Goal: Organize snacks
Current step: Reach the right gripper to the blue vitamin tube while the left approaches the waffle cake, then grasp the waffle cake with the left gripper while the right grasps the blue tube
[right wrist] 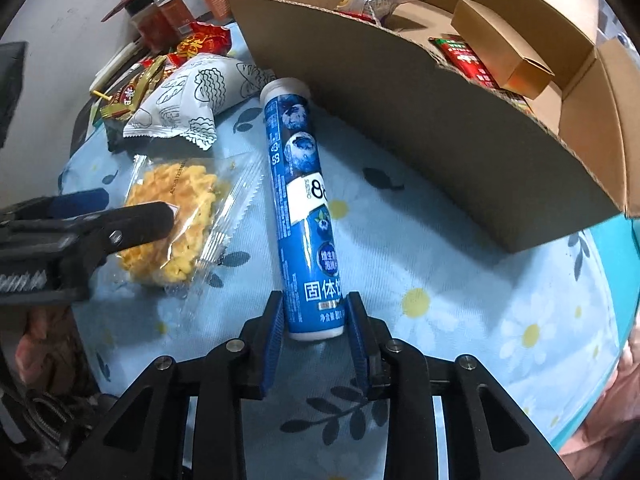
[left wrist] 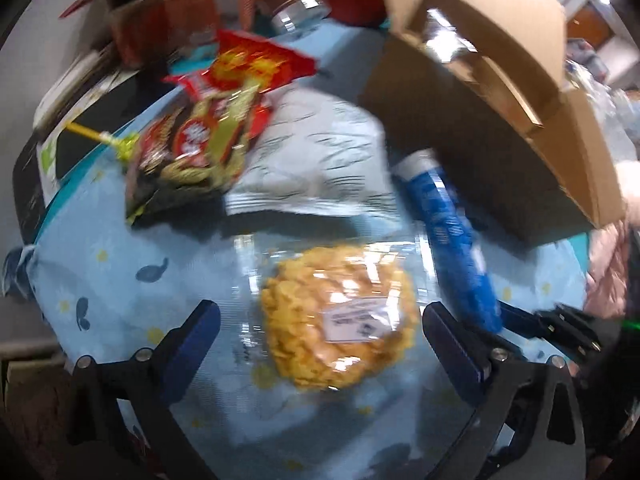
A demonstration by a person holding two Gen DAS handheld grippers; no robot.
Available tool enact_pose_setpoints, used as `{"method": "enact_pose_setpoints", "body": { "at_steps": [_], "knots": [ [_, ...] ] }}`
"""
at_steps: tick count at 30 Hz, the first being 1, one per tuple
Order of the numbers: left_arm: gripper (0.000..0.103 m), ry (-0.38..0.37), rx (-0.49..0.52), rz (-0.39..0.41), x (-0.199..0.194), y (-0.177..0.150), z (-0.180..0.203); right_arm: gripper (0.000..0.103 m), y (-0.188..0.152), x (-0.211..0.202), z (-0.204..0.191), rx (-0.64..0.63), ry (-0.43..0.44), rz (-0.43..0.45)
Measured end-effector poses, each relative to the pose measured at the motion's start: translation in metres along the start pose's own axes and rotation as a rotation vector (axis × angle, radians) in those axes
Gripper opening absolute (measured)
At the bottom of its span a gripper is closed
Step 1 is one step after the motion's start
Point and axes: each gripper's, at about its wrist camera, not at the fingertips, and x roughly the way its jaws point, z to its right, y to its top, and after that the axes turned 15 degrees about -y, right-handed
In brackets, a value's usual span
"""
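Note:
A clear packet of yellow crisps lies on the flowered blue cloth. My left gripper hovers over it, open wide, with a finger on each side and no contact. A blue tube with a white cap lies lengthwise beside the packet. My right gripper is shut on the tube's near end, both blue pads pressed to its sides. In the left wrist view the blue tube runs to the right of the crisps. A white printed packet and a red and black packet lie farther back.
An open cardboard box stands right of the tube, holding a small brown box, a red packet and a white bag. Jars and red boxes crowd the back. A person's pink sleeve shows at the right.

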Motion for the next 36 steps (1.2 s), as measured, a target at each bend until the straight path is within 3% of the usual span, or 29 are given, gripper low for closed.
{"method": "enact_pose_setpoints", "body": {
  "at_steps": [6, 13, 18, 22, 28, 36],
  "knots": [
    [0.103, -0.005, 0.028, -0.038, 0.018, -0.005, 0.016, 0.043, 0.003, 0.0, 0.002, -0.013, -0.016, 0.015],
    [0.103, 0.079, 0.046, -0.036, 0.033, -0.005, 0.019, 0.044, 0.006, 0.004, 0.005, -0.032, -0.019, 0.014],
    [0.103, 0.081, -0.032, -0.045, 0.048, 0.001, 0.013, 0.044, 0.004, 0.004, 0.012, -0.041, -0.017, 0.018],
    [0.103, 0.136, -0.017, -0.06, 0.056, 0.005, 0.014, 0.049, 0.012, 0.009, 0.009, -0.056, -0.018, 0.024],
    [0.103, 0.149, -0.029, -0.059, 0.064, 0.011, 0.024, 0.049, 0.02, 0.01, 0.006, -0.112, -0.045, 0.035],
    [0.084, 0.125, -0.002, -0.029, 0.051, 0.008, 0.026, 0.049, 0.023, 0.003, 0.013, -0.103, -0.016, 0.037]
  ]
}}
